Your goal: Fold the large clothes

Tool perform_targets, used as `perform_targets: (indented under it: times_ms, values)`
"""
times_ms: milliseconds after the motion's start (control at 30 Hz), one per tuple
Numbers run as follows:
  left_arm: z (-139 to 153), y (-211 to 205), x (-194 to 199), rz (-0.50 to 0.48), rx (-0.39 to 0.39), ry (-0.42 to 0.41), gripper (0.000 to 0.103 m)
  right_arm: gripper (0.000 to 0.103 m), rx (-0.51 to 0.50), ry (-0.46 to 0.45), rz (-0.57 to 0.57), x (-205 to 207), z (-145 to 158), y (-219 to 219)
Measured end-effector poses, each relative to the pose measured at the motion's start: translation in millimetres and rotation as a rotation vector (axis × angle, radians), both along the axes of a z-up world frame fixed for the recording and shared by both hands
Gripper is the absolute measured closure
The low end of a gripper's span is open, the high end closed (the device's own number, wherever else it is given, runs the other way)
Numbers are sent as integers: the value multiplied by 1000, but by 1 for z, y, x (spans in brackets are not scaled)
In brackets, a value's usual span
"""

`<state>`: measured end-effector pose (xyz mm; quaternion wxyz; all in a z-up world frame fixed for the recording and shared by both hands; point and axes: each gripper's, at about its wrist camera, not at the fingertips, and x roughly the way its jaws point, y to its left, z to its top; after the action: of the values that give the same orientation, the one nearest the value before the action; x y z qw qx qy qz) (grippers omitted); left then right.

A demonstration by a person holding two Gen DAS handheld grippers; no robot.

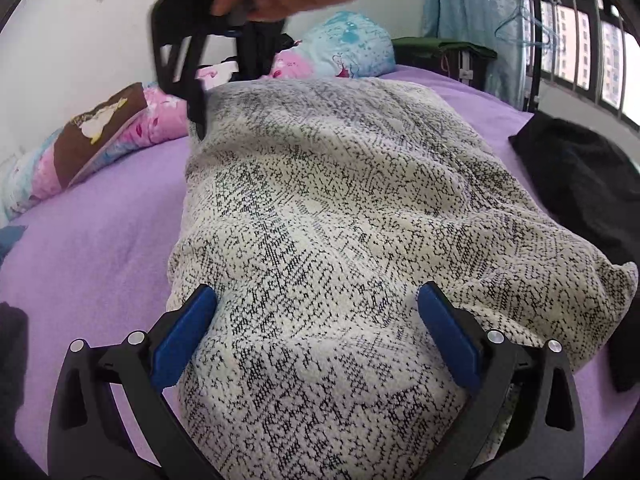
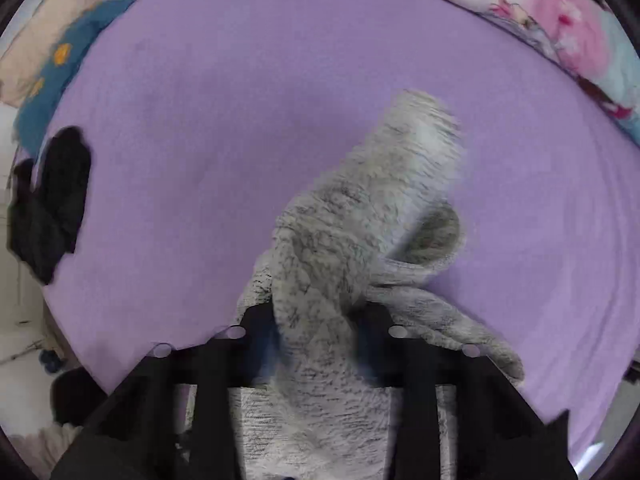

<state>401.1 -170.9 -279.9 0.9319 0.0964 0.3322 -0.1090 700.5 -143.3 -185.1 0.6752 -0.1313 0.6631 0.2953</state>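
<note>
Gripping speckled knit garment (image 2: 340, 240) | right gripper (image 2: 320, 320) | no legible writing

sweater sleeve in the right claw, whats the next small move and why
Probably carry the sleeve across and lay it on the sweater body. The right claw is closed on it, lifted off the purple sheet. The body lies fairly flat, and the left claw sits open over its near end, so nothing pins it.

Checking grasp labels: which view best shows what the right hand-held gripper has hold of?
Right wrist view: the right hand-held gripper is closed on a sleeve of the speckled sweater. Left wrist view shows it only blurred at the sweater's far edge, contact unclear.
</note>
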Motion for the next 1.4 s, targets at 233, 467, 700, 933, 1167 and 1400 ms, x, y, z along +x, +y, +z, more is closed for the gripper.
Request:
perform_targets:
  times_ms: [233, 467, 700, 933, 1167, 1400]
  values:
    - [13, -5, -12, -67, -17, -45, 7, 84, 172, 39, -103, 9, 24, -65]
    - [9, -1, -5, -101, -45, -5, 7, 76, 386, 131, -264, 38, -63, -111]
    - [10, 0, -5, -102, -44, -5, 7, 64, 506, 239, -320, 46, -103, -129]
    - [26, 17, -3, -116, -133, 45, 6, 14, 430, -33, -274, -2, -4, -158]
    - [68, 74, 10, -91, -400, 113, 6, 7, 398, -149, -302, -66, 23, -234]
    - [53, 143, 46, -36, -662, 305, 6, 7, 413, -47, -438, -106, -42, -308]
